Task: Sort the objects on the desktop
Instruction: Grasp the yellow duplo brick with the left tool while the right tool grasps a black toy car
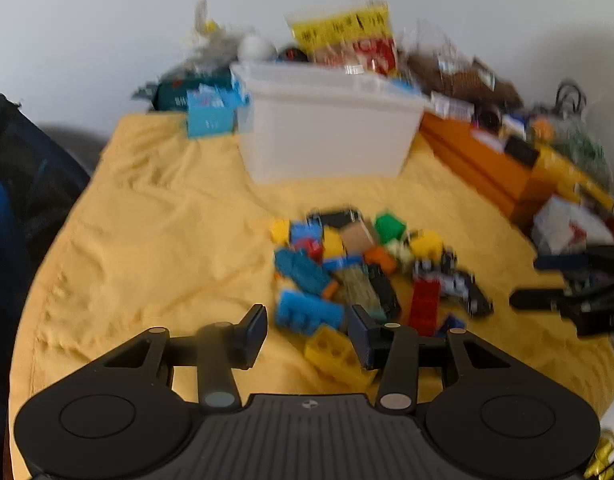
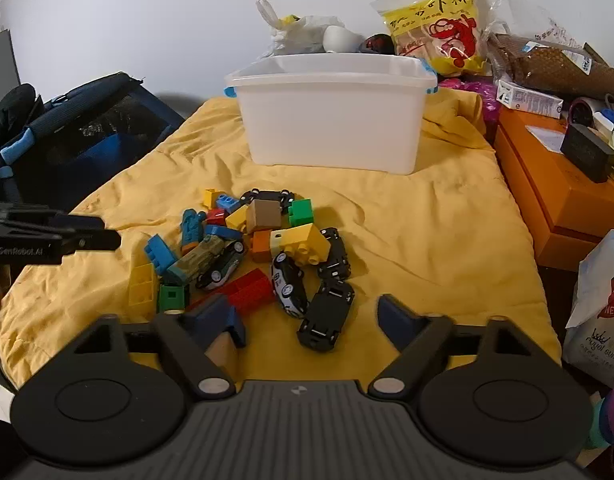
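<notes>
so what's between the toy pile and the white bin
Nothing: in the right wrist view, only bare, wrinkled yellow cloth lies between the toy pile and the white bin. The blurred left wrist view agrees.

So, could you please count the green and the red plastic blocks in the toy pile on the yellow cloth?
Green plastic blocks: 2
Red plastic blocks: 2
Total: 4
</notes>
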{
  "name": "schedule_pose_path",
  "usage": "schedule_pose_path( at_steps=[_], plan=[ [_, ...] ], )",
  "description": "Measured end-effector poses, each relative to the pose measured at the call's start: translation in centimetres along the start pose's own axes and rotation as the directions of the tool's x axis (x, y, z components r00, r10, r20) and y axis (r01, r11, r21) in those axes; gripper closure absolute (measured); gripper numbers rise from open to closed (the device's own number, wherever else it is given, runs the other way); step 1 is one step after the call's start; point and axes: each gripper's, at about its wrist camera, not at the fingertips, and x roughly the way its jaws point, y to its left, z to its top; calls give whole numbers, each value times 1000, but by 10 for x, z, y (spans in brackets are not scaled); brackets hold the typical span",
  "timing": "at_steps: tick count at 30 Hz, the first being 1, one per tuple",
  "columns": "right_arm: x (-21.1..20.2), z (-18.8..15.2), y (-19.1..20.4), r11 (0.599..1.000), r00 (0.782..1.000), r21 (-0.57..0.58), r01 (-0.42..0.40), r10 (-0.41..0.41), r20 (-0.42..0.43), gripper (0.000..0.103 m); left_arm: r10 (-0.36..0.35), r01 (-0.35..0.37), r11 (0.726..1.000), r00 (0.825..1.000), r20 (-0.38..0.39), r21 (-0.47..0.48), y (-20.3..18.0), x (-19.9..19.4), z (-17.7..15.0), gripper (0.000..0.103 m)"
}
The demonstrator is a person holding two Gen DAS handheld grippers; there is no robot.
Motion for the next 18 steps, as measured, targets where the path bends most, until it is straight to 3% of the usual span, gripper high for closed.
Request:
schedule_pose_path(
  at_steps=[1, 2, 3, 4, 6, 7, 8, 9, 10, 18],
  plan=[
    [0, 0, 1, 1000, 1000, -15, 3, -3, 6, 40, 12, -11, 999, 1000, -22, 36, -4, 3, -2, 55],
    [3, 1, 2, 1000, 1000, -28, 4, -4, -5, 55, 17, -15, 997, 999, -33, 74, -8, 5, -5, 74],
    [8, 1, 3, 999, 1000, -38, 13, -14, -23, 88, 19, -16, 995, 999, -32, 103, -9, 6, -8, 87],
    [11, 1, 3, 999, 999, -43, 26, -27, -29, 91, 30, -25, 992, 999, -42, 120, -10, 8, -12, 93],
    [17, 1, 2, 999, 999, -30, 33, -34, -37, 89, 23, -17, 995, 998, -57, 101, -8, 8, -17, 91],
    [19, 1, 1, 999, 998, -19, 39, -39, -40, 74, 18, -13, 997, 998, -62, 78, -6, 8, -18, 83],
    [20, 0, 0, 999, 998, -9, 48, -48, -31, 61, 19, -15, 998, 998, -64, 62, -7, 8, -20, 61],
    [19, 0, 0, 999, 998, -7, 51, -51, -24, 42, 32, -29, 998, 998, -61, 51, -7, 8, -20, 50],
    [20, 0, -1, 998, 998, -7, 55, -55, -19, 38, 51, -49, 998, 998, -45, 48, -8, 7, -22, 35],
    [30, -2, -5, 997, 996, 15, 69, -68, -64, 35, 29, -25, 997, 998, -52, 70, -24, 17, -28, 34]
  ],
)
